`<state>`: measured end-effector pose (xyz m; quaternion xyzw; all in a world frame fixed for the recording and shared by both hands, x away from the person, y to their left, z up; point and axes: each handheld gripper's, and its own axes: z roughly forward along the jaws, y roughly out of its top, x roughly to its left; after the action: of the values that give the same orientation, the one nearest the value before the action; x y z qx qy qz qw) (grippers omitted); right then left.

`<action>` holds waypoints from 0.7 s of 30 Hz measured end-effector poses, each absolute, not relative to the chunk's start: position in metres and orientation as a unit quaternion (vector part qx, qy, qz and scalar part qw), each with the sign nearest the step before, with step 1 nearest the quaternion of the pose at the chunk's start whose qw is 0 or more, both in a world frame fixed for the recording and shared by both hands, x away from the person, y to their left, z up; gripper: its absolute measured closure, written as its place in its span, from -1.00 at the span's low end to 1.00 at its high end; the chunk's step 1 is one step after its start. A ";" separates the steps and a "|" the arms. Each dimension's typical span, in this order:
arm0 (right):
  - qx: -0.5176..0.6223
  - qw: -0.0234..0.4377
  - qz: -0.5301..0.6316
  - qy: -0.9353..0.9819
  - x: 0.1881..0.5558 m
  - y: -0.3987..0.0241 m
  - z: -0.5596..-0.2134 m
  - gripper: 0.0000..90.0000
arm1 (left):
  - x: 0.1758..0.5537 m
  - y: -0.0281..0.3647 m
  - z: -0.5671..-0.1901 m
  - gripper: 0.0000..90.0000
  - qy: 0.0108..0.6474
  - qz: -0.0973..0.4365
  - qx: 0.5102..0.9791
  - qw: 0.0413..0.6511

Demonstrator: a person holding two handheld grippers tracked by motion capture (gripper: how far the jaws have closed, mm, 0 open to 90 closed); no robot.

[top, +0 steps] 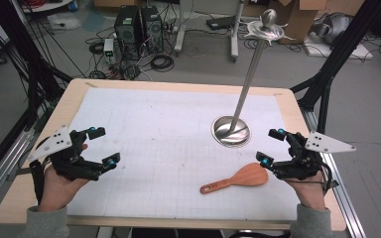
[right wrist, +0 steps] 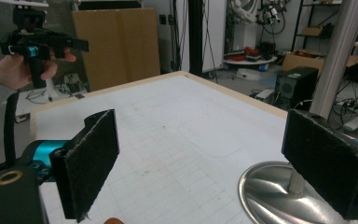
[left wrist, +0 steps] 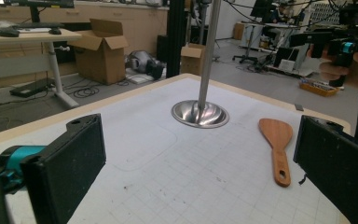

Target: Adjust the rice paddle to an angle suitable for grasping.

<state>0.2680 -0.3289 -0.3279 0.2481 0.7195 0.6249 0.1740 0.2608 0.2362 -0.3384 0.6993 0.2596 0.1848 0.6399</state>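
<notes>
Wooden spatula (top: pixel 238 178) on a gridded mat (top: pixel 168 148), with two hand-held grippers beside it, jaws spread and holding nothing.

Item: one spatula, reddish-brown wood, broad blade and a hole at the handle end; lies flat on the mat's near right part, blade towards the right gripper (top: pixel 272 147), which is just beside it but apart. Next: steel stand (top: pixel 231 130) with round dished base and tall slanted pole ending in a knobbed top, on the mat just behind the spatula. Left gripper (top: pixel 103 146) is well apart at the mat's near left edge, empty. Each gripper is held in a hand with a grey sleeve and carries a grey three-cornered plate. Support: light wooden table (top: pixel 64 106). Markings: faint grid lines on the mat; no readable brand, label or writing on any item.
</notes>
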 end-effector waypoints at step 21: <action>0.232 0.175 0.607 0.740 0.270 -0.331 -0.340 0.12 | 0.263 0.225 -0.340 -0.94 0.255 0.165 0.701 0.645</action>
<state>0.2701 -0.3308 -0.3399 0.2319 0.7398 0.6070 0.1745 0.2629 0.2251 -0.3399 0.7014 0.2546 0.1655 0.6449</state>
